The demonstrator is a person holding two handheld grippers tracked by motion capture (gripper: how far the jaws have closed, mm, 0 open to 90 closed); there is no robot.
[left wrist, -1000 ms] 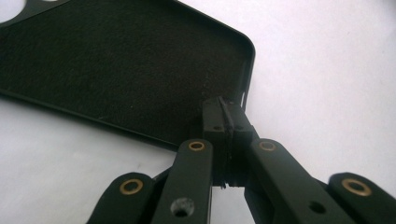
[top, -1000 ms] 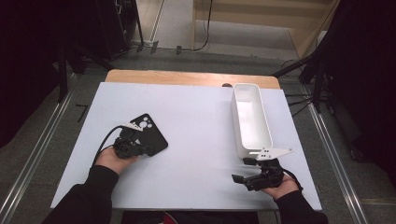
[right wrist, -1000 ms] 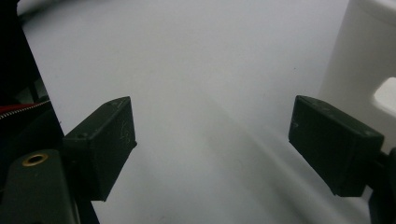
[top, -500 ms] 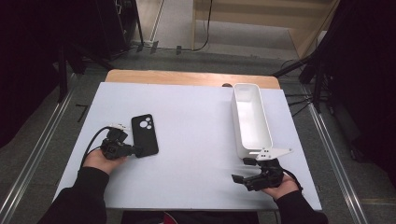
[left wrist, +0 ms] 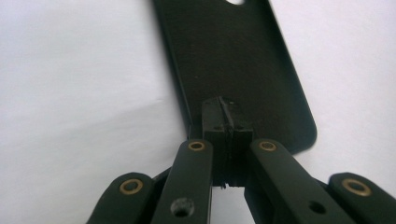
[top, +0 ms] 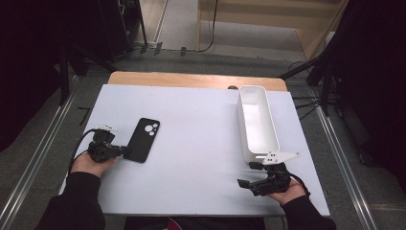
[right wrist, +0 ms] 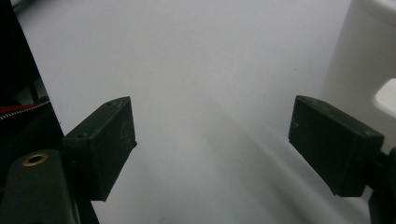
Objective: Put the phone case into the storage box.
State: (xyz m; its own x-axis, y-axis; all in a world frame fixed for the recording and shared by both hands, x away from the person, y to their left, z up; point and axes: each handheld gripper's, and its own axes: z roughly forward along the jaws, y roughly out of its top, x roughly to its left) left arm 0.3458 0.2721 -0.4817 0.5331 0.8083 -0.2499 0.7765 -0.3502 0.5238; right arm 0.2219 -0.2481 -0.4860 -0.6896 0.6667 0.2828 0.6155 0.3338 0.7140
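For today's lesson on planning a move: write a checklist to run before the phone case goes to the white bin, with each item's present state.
1. Left tool shut on the phone case, at its near edge: ok.
2. Case lifted off the table: cannot tell.
3. White bin has room inside: ok.
4. Path from case to bin free of things: ok.
5. Right tool open, beside the bin's near end: ok.
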